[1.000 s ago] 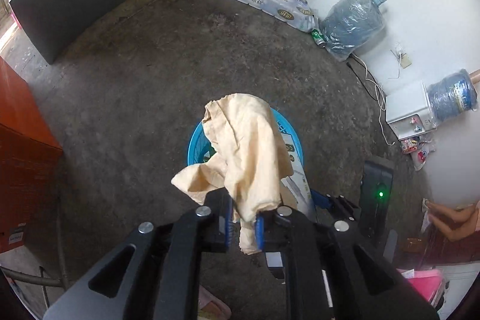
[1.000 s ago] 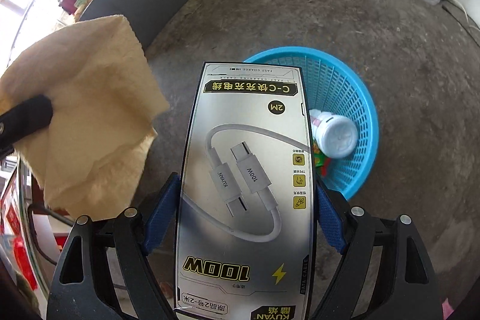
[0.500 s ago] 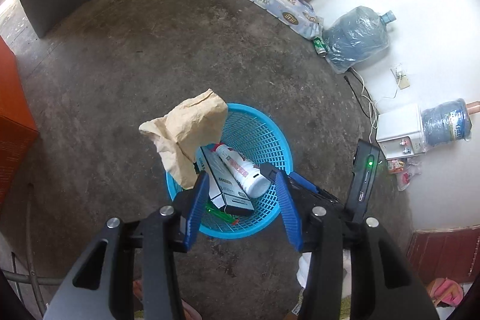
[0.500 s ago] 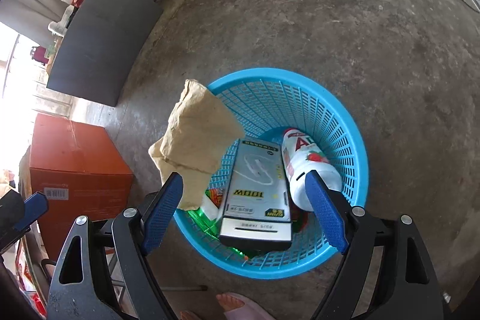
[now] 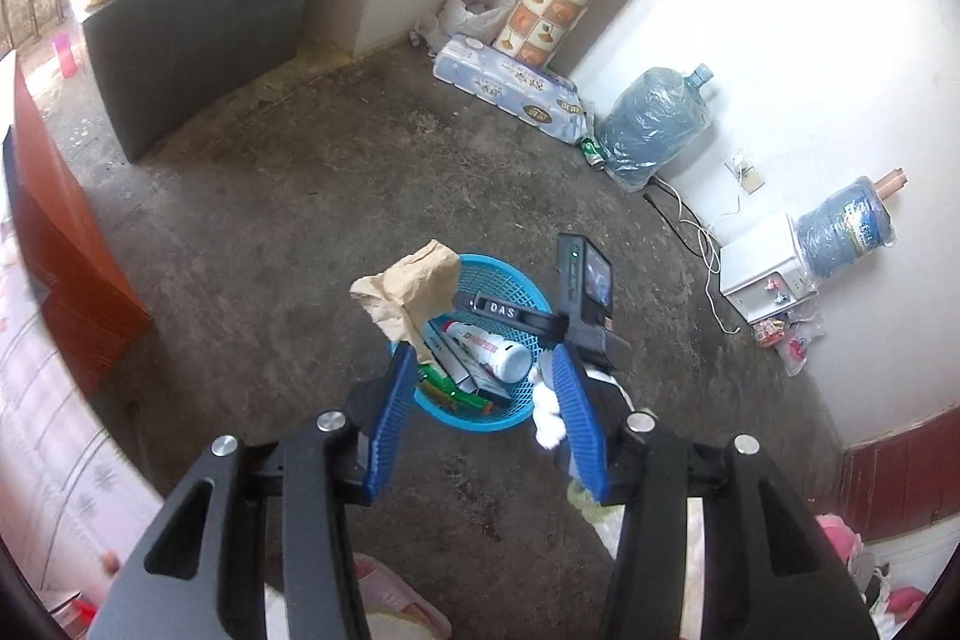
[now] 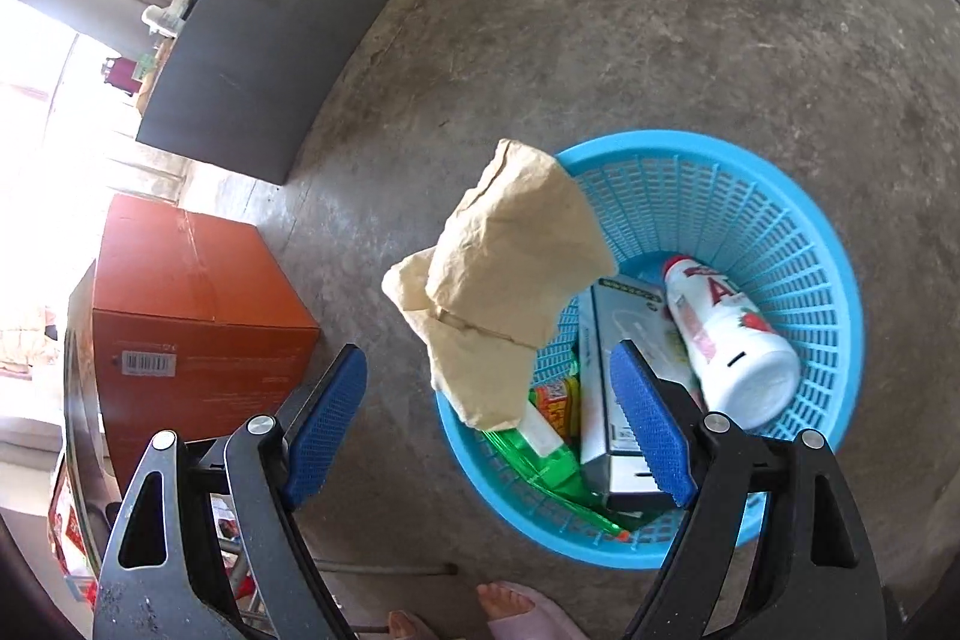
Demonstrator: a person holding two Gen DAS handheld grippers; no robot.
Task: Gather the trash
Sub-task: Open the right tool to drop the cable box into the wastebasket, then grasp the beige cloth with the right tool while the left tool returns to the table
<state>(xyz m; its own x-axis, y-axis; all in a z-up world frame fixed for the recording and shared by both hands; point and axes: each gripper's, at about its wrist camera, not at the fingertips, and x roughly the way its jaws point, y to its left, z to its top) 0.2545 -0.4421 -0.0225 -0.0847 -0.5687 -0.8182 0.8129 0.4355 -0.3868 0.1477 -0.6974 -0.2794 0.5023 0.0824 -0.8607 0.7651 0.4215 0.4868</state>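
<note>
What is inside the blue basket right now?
The basket holds a white bottle, a cable box, and green and red wrappers. A brown paper bag drapes over its rim, hiding whatever lies beneath.

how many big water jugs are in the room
2. One jug lies on the floor by the wall next to the tissue pack; the other jug sits tilted on the white dispenser. Others may be out of view.
</note>
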